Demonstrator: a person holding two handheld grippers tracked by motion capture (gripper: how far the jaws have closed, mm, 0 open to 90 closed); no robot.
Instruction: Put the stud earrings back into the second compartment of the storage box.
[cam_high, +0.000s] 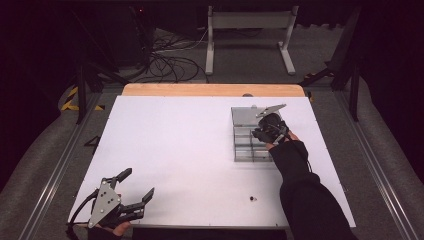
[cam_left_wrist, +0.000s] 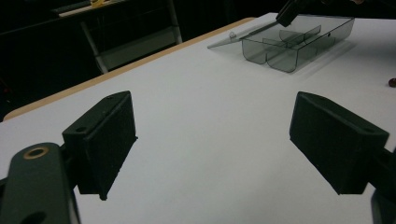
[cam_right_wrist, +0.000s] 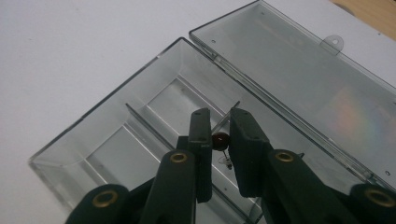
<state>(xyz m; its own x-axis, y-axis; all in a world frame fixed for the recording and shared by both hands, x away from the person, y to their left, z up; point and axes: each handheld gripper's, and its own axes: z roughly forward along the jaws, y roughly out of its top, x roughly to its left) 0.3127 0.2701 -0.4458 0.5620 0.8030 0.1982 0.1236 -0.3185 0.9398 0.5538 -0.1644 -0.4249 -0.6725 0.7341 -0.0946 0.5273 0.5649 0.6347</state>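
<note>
Placement step: right tool (cam_right_wrist: 218, 140), at two o'clock on the table (cam_high: 175, 150), pinches a small dark bead (cam_right_wrist: 220, 139) over the open compartment box (cam_right_wrist: 116, 140), release judged next; left tool (cam_high: 135, 187) gapes wide, idle at seven o'clock.

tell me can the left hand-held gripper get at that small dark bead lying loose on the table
Probably yes: the left hand-held gripper is open, and only bare white table lies between it and the bead.

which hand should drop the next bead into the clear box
Right. The right hand-held gripper already pinches a dark bead over the open compartment box; the left hand-held gripper sits open, far off.
</note>
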